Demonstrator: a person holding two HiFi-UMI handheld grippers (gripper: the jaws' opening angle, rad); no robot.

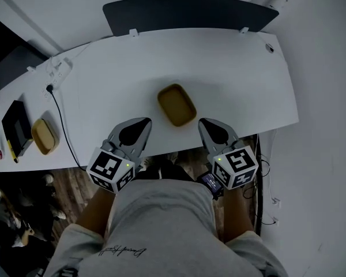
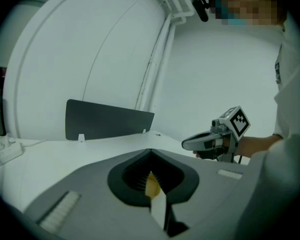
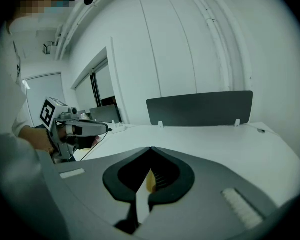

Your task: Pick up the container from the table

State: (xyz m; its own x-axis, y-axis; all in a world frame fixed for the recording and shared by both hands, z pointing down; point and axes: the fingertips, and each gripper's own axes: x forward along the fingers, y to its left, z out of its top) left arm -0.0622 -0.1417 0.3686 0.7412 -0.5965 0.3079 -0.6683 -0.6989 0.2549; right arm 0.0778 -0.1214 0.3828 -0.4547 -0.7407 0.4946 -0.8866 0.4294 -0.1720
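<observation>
While the left gripper and right gripper hover with jaws pressed together, empty, the container sits on the table just ahead, between them. It looks light and stiff; pinch its thin rim.

Tan rounded-rectangular container, open and empty, lying diagonally on white table, near front edge

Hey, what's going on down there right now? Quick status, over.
Left gripper shut, empty; right gripper shut, empty. Container on the table, just ahead between them, untouched. Nothing blocking the approach.
</observation>
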